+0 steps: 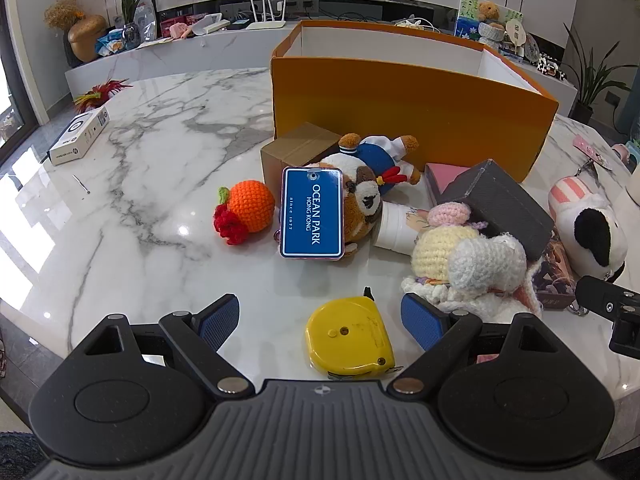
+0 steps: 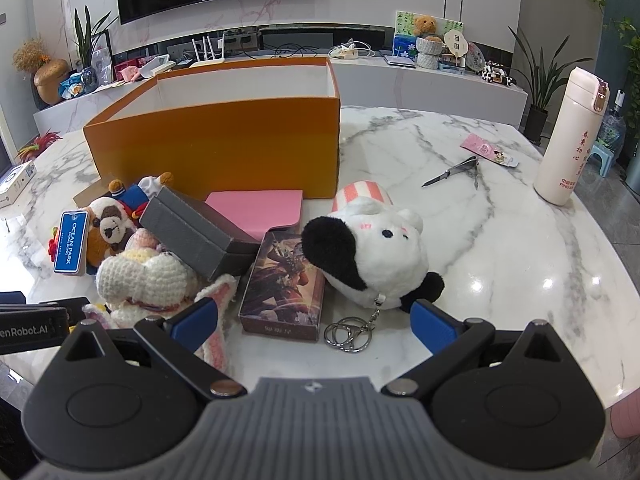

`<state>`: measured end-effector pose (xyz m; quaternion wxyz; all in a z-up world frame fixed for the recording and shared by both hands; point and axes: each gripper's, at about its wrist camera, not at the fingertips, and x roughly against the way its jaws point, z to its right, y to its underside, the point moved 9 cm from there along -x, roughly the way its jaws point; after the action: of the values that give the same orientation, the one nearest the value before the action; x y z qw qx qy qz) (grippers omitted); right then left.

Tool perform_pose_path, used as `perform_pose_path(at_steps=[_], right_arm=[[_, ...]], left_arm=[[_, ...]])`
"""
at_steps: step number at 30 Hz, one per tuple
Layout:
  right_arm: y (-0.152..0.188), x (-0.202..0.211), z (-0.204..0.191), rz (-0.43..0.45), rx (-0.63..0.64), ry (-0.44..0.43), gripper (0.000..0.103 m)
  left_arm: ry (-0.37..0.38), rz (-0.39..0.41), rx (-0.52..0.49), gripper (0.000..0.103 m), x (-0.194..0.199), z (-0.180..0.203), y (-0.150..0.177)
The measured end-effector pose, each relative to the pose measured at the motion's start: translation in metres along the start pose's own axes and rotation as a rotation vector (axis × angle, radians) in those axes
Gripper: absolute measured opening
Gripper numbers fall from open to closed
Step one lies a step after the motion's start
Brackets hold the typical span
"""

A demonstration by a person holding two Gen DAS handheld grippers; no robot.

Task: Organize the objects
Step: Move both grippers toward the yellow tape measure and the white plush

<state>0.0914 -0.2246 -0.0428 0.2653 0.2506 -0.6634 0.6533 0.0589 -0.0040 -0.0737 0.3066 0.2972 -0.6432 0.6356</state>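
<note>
An open orange box [image 1: 412, 112] stands at the back of the marble table; it also shows in the right wrist view [image 2: 216, 148]. In front of it lies a pile: a plush dog with a blue Ocean Park tag [image 1: 312, 212], a crochet orange [image 1: 250, 206], a grey box [image 1: 500, 204], crochet dolls [image 1: 468, 264] and a black-and-white plush [image 2: 372, 248]. My left gripper [image 1: 322, 320] is open, with a yellow tape measure [image 1: 348, 336] lying between its fingers. My right gripper [image 2: 316, 320] is open, just before a card box [image 2: 284, 284] and a key ring [image 2: 348, 334].
A white carton [image 1: 80, 136] lies at the far left. A white flask [image 2: 572, 140], scissors [image 2: 452, 172] and a pink card [image 2: 488, 150] are on the right of the table. A pink pad [image 2: 260, 208] and a brown carton [image 1: 296, 152] lean by the orange box.
</note>
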Motion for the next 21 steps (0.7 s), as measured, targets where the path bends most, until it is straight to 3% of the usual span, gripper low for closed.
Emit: perform_pose_path(at_steps=[21], right_arm=[[0.0001,0.0001,-0.0001,-0.002,-0.001,-0.001,0.102]], left_arm=[[0.004,-0.008,0.001,0.103,-0.0006,-0.001,0.0]])
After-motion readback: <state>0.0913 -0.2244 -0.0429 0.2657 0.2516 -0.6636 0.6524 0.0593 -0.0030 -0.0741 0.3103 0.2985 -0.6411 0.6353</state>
